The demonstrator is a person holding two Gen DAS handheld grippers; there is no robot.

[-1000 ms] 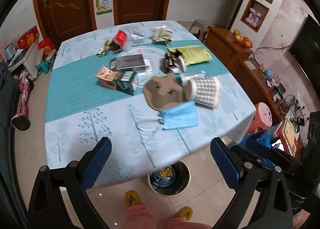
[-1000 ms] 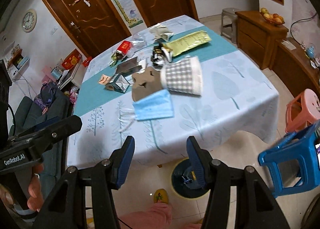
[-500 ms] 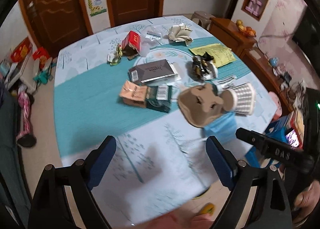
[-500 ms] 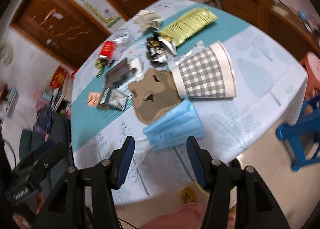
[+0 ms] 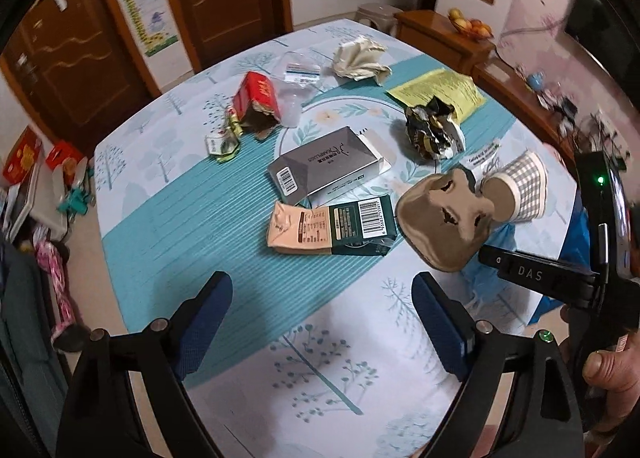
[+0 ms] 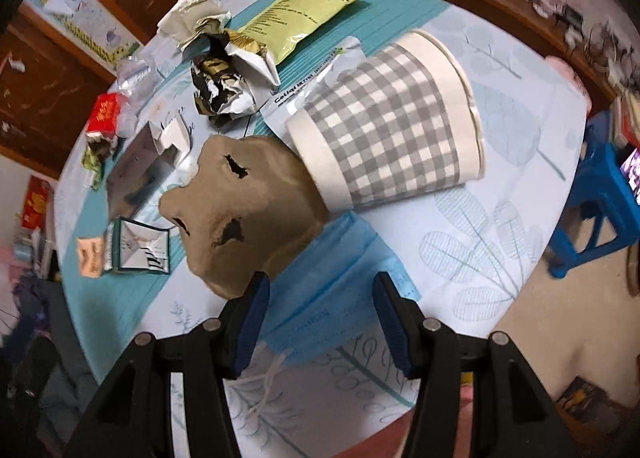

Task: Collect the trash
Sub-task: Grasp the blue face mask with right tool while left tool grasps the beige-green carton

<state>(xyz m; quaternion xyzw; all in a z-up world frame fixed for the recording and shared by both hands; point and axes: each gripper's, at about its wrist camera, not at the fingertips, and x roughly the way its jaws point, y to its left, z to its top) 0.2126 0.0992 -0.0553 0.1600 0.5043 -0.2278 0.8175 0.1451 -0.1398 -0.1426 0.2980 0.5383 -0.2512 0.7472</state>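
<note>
Trash lies scattered on a table with a teal-and-white cloth [image 5: 168, 217]. A blue face mask [image 6: 336, 306] lies near the table's front edge, partly under a brown pulp cup carrier [image 6: 248, 209] and beside a grey-checked paper cup [image 6: 392, 125] on its side. My right gripper [image 6: 320, 310] hovers just above the mask, its jaws closing, the mask between them but the pads not pressing on it. My left gripper [image 5: 320, 318] stands open over bare cloth, short of a green-and-peach carton [image 5: 332, 230] and a grey box [image 5: 328, 165].
Farther back lie a red carton [image 5: 256, 97], crumpled foil wrapper [image 5: 432, 129], yellow packet [image 5: 440, 89] and crumpled paper [image 5: 360, 57]. A blue plastic stool [image 6: 600, 197] stands right of the table. A wooden sideboard [image 5: 448, 33] and brown doors line the far wall.
Both grippers have come forward and down over the table. The right one has closed in on the blue mask and narrowed. The floor and bin below have left view.
</note>
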